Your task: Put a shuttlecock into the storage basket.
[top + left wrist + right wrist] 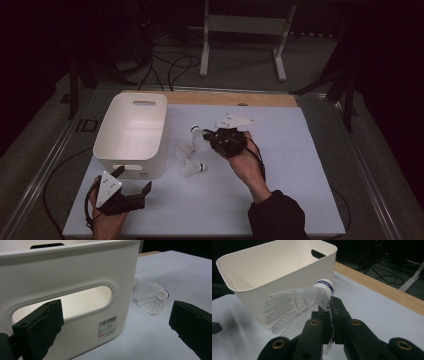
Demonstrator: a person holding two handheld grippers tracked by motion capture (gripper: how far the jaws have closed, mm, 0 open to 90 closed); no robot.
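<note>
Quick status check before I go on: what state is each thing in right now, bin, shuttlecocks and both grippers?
White bin: upright on the table, no shuttlecock visible inside.
Held shuttlecock: clamped by its skirt, lifted beside the bin.
Loose shuttlecocks: two lying on the white sheet, right of the bin.
Right gripper: shut on the shuttlecock.
Left gripper: open, empty, at the bin's near wall.
</note>
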